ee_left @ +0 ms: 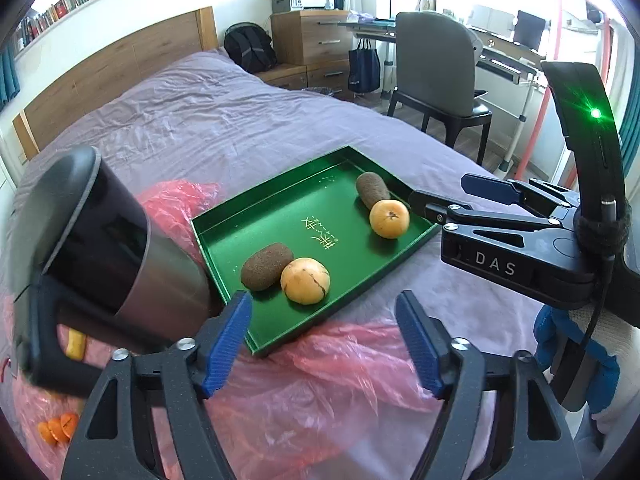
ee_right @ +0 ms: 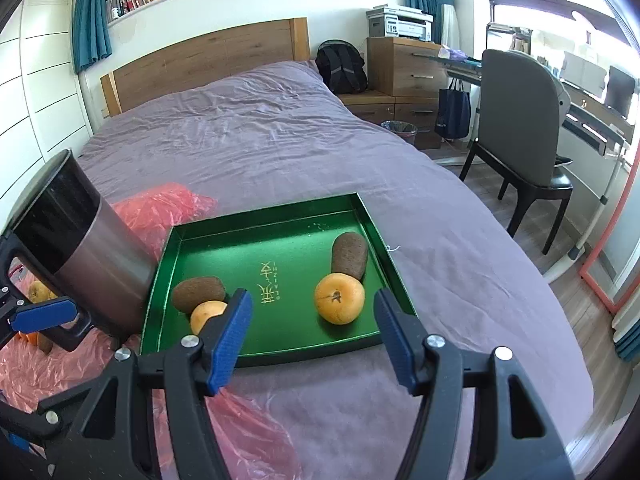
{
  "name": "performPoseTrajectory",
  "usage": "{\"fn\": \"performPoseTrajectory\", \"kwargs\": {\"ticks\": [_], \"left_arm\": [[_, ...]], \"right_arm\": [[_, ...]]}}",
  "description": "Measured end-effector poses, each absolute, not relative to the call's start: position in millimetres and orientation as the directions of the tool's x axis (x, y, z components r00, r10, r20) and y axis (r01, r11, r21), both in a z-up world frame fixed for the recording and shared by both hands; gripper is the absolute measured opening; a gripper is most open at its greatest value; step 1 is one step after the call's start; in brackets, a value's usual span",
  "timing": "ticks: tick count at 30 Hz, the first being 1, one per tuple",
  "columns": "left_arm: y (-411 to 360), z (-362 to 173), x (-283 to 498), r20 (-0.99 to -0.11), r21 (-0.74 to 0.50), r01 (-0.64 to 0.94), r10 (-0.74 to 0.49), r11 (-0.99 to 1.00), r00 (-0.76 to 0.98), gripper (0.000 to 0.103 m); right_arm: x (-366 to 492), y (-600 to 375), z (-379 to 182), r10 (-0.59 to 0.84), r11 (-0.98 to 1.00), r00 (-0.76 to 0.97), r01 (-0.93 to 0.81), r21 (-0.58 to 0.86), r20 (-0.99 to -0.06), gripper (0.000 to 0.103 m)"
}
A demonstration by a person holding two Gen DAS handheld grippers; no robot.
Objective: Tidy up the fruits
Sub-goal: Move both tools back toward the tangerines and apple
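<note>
**Both grippers open above the green tray, four fruits inside**

While both grippers hang over the bed, we take the green tray (ee_right: 200,236) as our reference. It sits flat on the purple bedsheet (ee_right: 260,140), with its near-left corner over a pink plastic bag (ee_left: 340,364).

Fruits in the tray:
- Left pair: a brown kiwi (ee_left: 267,266) touching an orange (ee_left: 305,281), near the tray's front-left edge. From the right wrist camera, that orange (ee_right: 206,314) is half hidden behind our left finger pad.
- Right pair: a second kiwi (ee_right: 350,255) toward the tray's right wall, touching a second orange (ee_right: 339,298) just in front of it.

Outside the tray: a steel mug (ee_right: 86,256) with a black handle is held tilted just off the tray's left edge. More orange fruit (ee_left: 58,428) lies on the plastic left of the tray, well clear of it.

Grippers:
- Left gripper (ee_left: 322,344): jaws spread wide, nothing between the blue pads; we see only tray edge and plastic through the gap.
- Right gripper (ee_right: 312,336): jaws equally wide, empty; the right orange shows through the gap but sits below, not touched. In the left wrist view, the right gripper (ee_left: 440,196) reaches in from the tray's right side, tips over the tray's right rim, clear of the fruit.
</note>
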State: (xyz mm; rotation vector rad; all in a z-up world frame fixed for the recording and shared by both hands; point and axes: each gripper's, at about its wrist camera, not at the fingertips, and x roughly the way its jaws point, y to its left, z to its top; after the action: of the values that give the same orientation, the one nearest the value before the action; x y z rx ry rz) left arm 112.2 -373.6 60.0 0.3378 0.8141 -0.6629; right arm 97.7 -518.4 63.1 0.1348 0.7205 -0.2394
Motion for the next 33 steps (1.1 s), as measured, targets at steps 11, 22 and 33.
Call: {"fn": "performPoseTrajectory", "kwargs": {"ticks": [11, 22, 33], "left_arm": [[-311, 101, 53, -0.693, 0.047, 0.639, -0.436, 0.768, 0.575, 0.08], [-232, 113, 28, -0.654, 0.047, 0.557, -0.396, 0.829, 0.645, 0.08], [-157, 100, 23, -0.631, 0.005, 0.454, -0.349, 0.891, 0.693, 0.086]], "right_arm": [[32, -466, 111, -0.163, 0.963, 0.789, 0.258, 0.078, -0.592, 0.073], [-9, -391, 134, -0.105, 0.978, 0.831, 0.187, 0.096, -0.547, 0.073], [-23, -327, 131, -0.045, 0.986, 0.838, 0.124, 0.109, -0.544, 0.073]]}}
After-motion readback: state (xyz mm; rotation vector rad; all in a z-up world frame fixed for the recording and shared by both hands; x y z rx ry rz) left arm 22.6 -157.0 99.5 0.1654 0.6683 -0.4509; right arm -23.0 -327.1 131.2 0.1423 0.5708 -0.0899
